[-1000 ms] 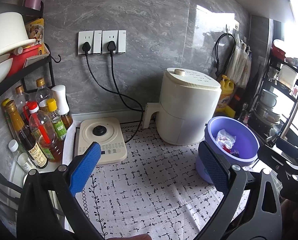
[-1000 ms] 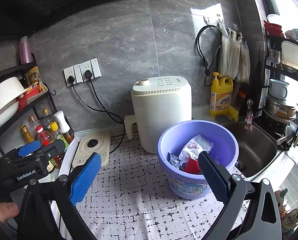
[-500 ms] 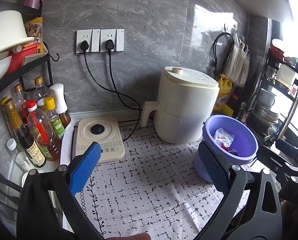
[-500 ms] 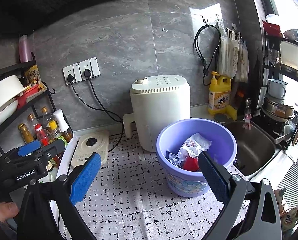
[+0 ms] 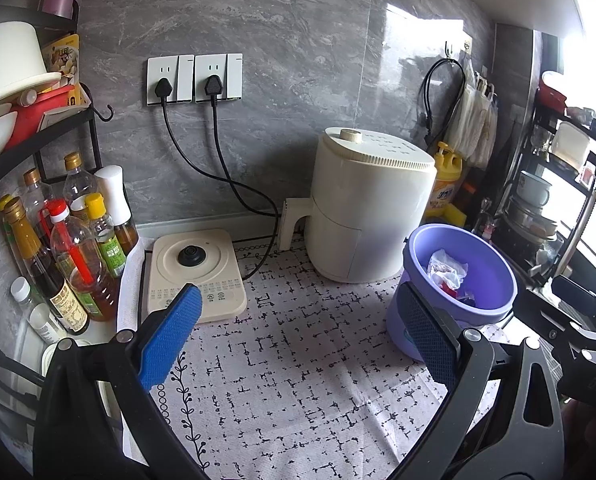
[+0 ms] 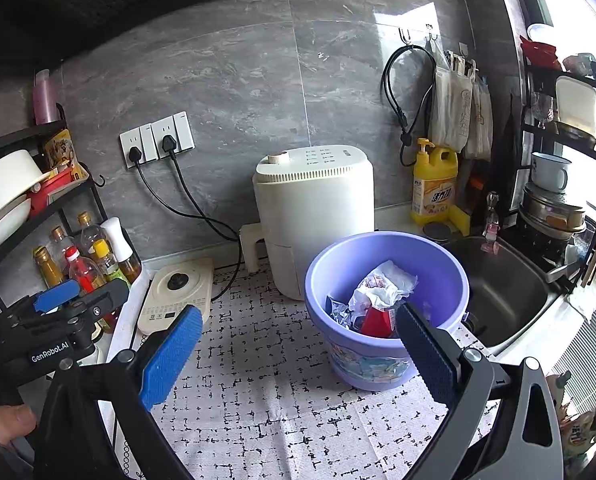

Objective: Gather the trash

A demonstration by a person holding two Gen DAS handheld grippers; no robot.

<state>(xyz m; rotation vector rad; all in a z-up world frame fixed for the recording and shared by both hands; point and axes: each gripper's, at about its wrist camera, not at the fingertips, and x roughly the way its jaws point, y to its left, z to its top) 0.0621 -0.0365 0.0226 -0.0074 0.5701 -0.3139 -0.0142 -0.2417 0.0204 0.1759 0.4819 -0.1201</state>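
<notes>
Both tools hover above the patterned table [image 5: 298,380] with nothing between their pads. The left hand-held gripper [image 5: 298,336] has its jaws spread wide and empty; the right hand-held gripper [image 6: 298,354] is likewise wide apart and empty. The purple bucket [image 6: 386,356] stands just ahead and to the right of the right hand-held gripper, in front of the white air fryer [image 6: 314,216]. Inside it lies the collected trash [image 6: 382,292]: a crumpled white wrapper, a red piece and some foil.

No loose litter shows on the cloth ahead of either tool, so the collecting appears finished or nearly so, though the fisheye edges and the near strip under the frames are hard to read. The likely next move is a sweep for stray pieces, or drawing back.
</notes>
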